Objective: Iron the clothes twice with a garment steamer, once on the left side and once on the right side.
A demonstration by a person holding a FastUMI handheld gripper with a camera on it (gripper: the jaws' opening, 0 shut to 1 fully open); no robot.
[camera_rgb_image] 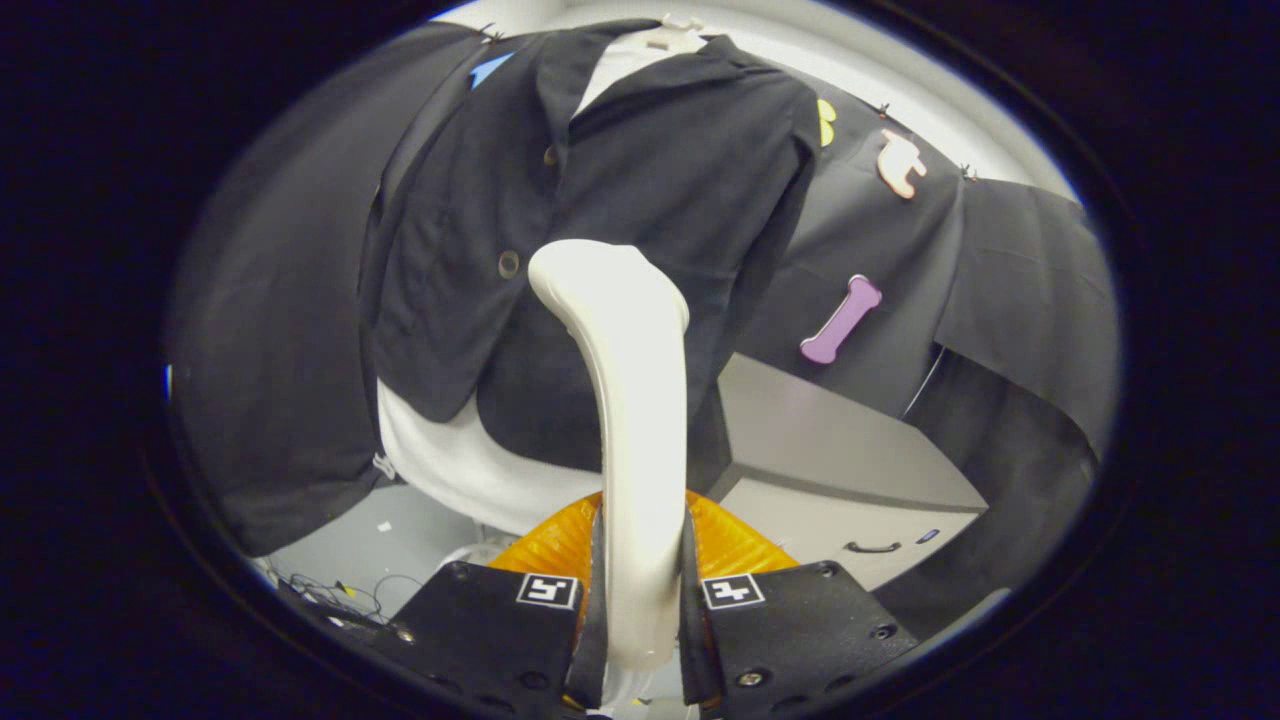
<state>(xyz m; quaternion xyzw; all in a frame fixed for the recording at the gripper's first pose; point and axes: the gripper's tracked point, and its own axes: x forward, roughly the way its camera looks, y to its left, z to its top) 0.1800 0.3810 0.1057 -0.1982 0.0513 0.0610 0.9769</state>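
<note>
the hand-held gripper (640, 620) is pinching the garment steamer (625, 400) by its handle, one finger pressed to each side, so the white body rises between them and curves forward to a rounded head against the jacket (600, 200). the jacket hangs on a hanger (675, 38) just beyond the fingers, over a white shirt (470, 470) whose hem shows below it. the head sits near the front opening, beside a button (508, 264).

the handle is smooth, glossy plastic, and the grip is low on a tall, top-heavy shape, so i judge it could twist or slide in the fingers if the head drags on the cloth. the jacket is a matte, dark, loosely hung weave; pushing too hard would likely swing it away instead of flattening it, and the button or the front edge could snag the head. a ribbed, translucent orange part (560, 545) sits behind the handle. a grey cabinet (850, 470) stands close on one side and could crowd a stroke there.
</note>
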